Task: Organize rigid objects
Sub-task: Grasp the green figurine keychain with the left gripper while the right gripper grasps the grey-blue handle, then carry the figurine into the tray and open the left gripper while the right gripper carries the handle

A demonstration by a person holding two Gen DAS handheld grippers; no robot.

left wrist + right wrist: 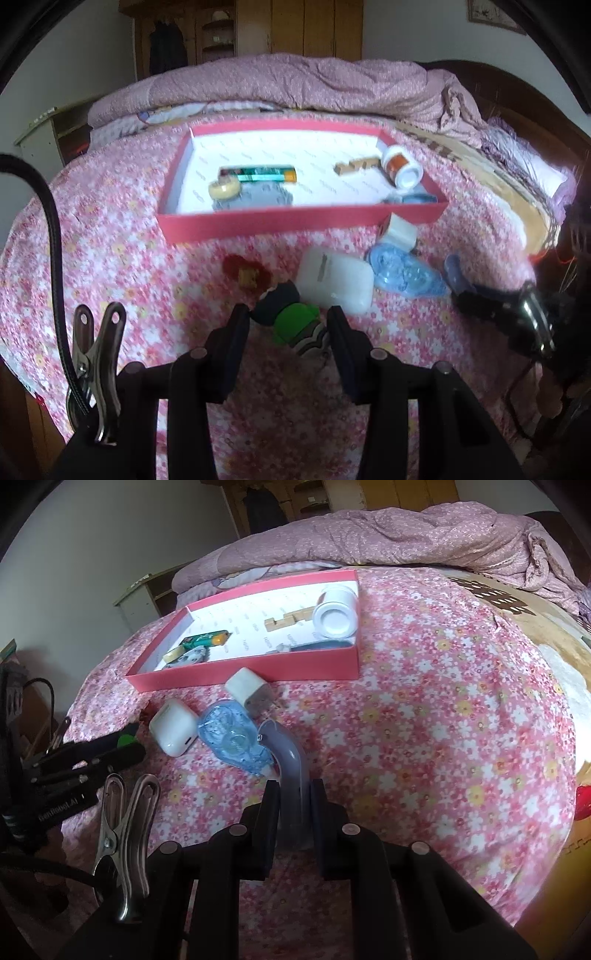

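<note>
The grey curved piece [293, 771] is lying on the flowered bedcover [424, 709], with the right gripper [293, 797] clamping it. The left gripper [289, 325] is seemingly squeezing a green toy figure [291, 317], near the red tray [295, 221].

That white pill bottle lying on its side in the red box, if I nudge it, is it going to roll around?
Probably. The white pill bottle lies on its side on the red box's smooth floor, so a sideways nudge would likely roll it. The box wall beside it should stop it soon. It looks like rigid plastic, probably light, and its smooth round body may slip in a loose pinch.
</note>
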